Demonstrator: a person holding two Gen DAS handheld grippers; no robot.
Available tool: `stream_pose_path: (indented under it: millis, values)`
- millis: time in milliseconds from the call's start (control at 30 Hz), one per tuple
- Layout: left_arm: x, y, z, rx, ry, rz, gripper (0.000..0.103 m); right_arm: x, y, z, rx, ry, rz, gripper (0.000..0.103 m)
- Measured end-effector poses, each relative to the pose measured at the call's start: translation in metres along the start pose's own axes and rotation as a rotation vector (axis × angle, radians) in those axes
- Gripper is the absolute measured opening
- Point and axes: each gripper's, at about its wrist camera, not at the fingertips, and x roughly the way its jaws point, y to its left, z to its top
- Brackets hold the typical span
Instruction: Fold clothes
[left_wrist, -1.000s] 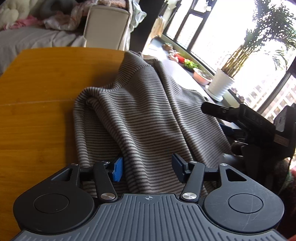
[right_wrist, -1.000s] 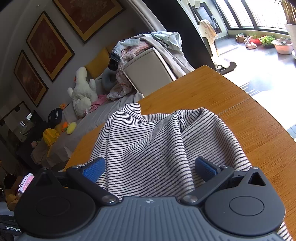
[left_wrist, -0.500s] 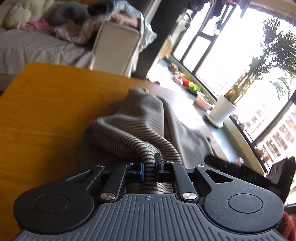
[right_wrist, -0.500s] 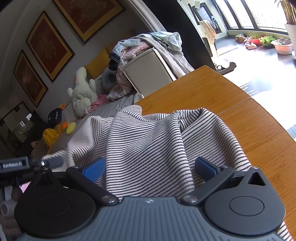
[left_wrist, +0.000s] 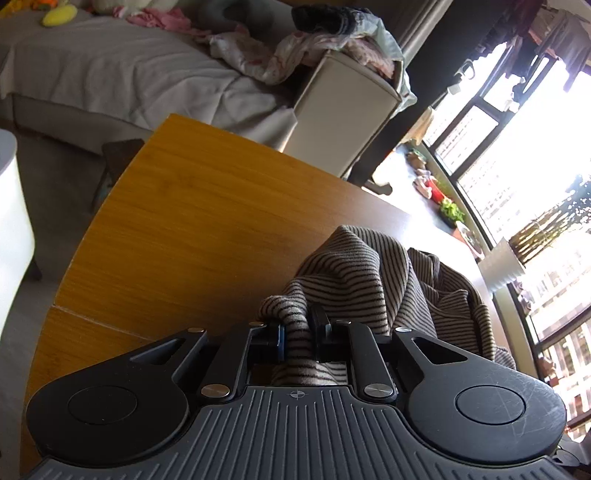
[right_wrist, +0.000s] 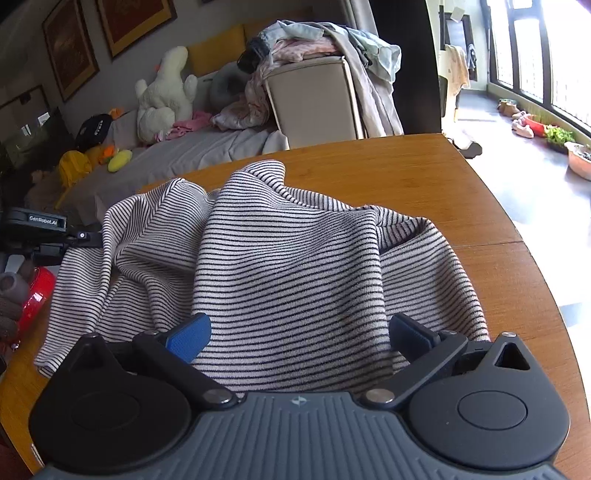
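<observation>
One round-edged wooden table with an orange-brown bamboo top (right_wrist: 461, 192) carries the whole workpiece, and a seam line crosses the top on its right side in the right wrist view. Beyond the table stands a grey-sheeted bed (right_wrist: 192, 151) bearing a white plush toy (right_wrist: 162, 96), and beside it a beige upholstered chair heaped with loose garments (right_wrist: 314, 99). On the table lies the cream knit garment with thin dark horizontal stripes (right_wrist: 288, 266), rumpled into several ridges; it spreads from the near edge toward the table centre, with one side drawn up and to the left off the surface. The left gripper, black with blue pads (left_wrist: 298, 334), has its jaws drawn nearly together and pinches a bunched fold of the striped garment (left_wrist: 354, 273) between them; in the right wrist view this same tool (right_wrist: 48, 229) appears at the far left margin, touching the raised cloth edge. The right gripper, of matching black body and blue pads (right_wrist: 297, 332), has its jaws spread wide, one pad at each side of a broad fold of fabric that runs between them, and grips nothing. A white ribbed plant pot (left_wrist: 500, 267) stands by the bright window
</observation>
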Motion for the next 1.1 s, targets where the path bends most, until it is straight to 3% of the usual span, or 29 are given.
stream_pose_path:
  millis: [67,133,200,233,367,500,667,1100]
  values:
    - [-0.004,0.006,-0.004,0.017,0.033,-0.036,0.043,0.000,0.007,0.008,-0.061,-0.017,-0.032,0.094]
    - [-0.014,-0.005,-0.007,0.113,0.054,-0.067,0.073,0.000,0.014,0.020,-0.117,-0.047,-0.050,0.086]
    - [-0.023,-0.022,-0.007,0.227,0.051,-0.061,0.087,-0.002,0.022,0.040,-0.160,-0.103,-0.041,0.065]
    - [-0.027,-0.031,-0.007,0.284,0.048,-0.058,0.089,0.000,0.027,0.048,-0.167,-0.114,-0.019,0.060]
    - [-0.021,-0.044,-0.005,0.294,0.045,-0.020,0.092,0.033,0.049,0.052,-0.173,-0.064,0.091,0.055]
    - [-0.007,-0.043,-0.007,0.282,0.067,0.009,0.095,0.079,0.052,0.023,-0.188,0.054,0.057,0.055]
    - [-0.010,-0.034,-0.011,0.277,0.085,-0.009,0.095,0.078,0.030,0.023,-0.083,0.046,0.084,0.058]
    - [-0.059,-0.037,-0.015,0.299,0.026,-0.027,0.098,0.073,0.041,0.019,-0.139,0.028,0.013,0.062]
